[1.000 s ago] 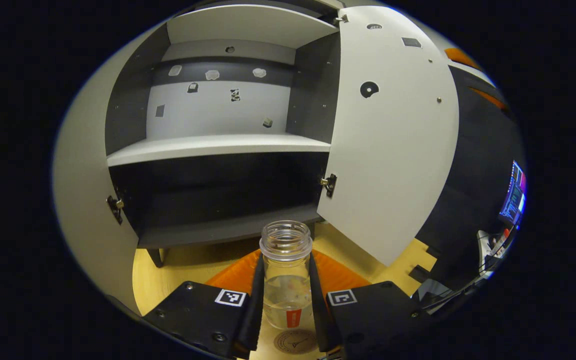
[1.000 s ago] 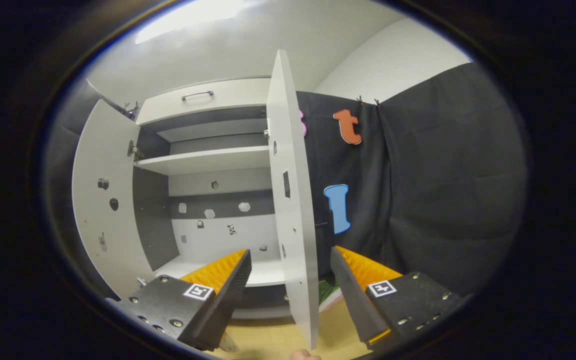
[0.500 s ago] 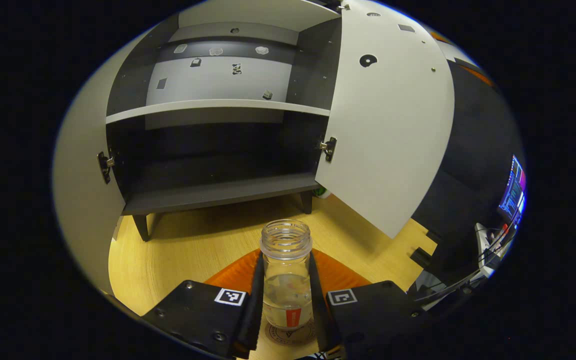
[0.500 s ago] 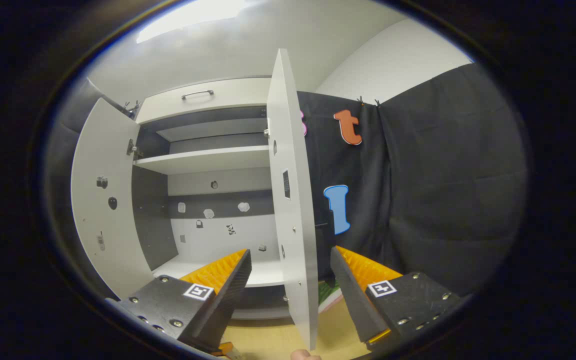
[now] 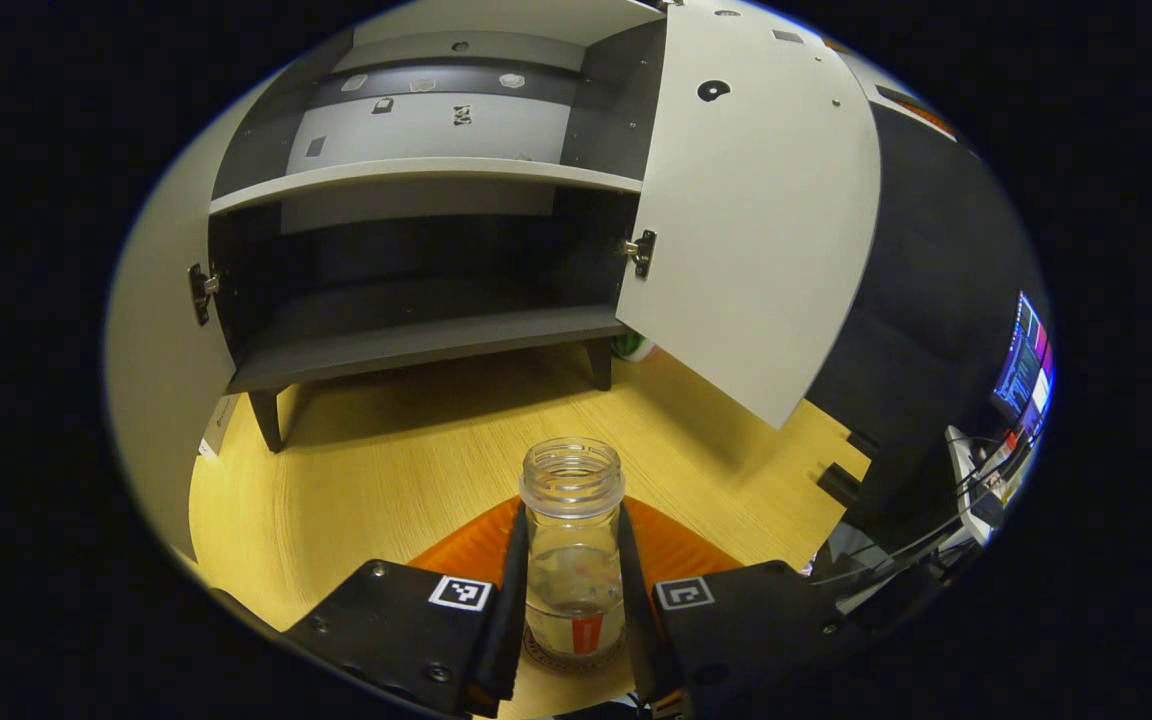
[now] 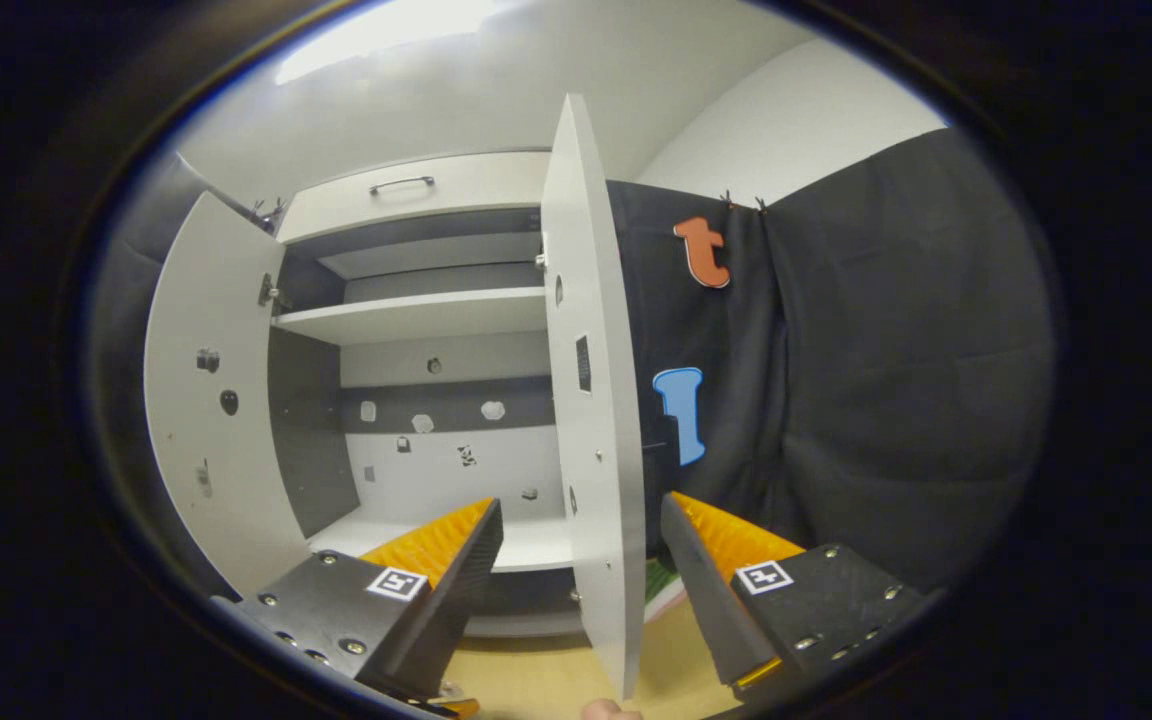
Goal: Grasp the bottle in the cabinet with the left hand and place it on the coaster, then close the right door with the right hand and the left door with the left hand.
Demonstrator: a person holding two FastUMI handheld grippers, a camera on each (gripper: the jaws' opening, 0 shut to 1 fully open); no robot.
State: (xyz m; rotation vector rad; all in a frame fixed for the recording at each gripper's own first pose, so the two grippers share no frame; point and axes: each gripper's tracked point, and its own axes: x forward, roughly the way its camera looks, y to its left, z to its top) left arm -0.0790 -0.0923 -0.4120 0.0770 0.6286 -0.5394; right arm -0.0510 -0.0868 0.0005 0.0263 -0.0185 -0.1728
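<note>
Bottle (image 5: 573, 545) stands upright between the left gripper (image 5: 572, 610) fingers, which press on its sides, its base on or just above the round coaster (image 5: 576, 661) on the wooden table (image 5: 386, 480); I judge only letting go remains for that step. Beyond it the cabinet (image 5: 416, 340) gapes with both doors swung out. The right gripper (image 6: 581, 590) is spread wide and holds nothing, the right door (image 6: 591, 400) edge-on between its fingers and nearer to it, so that arm likely pushes next
</note>
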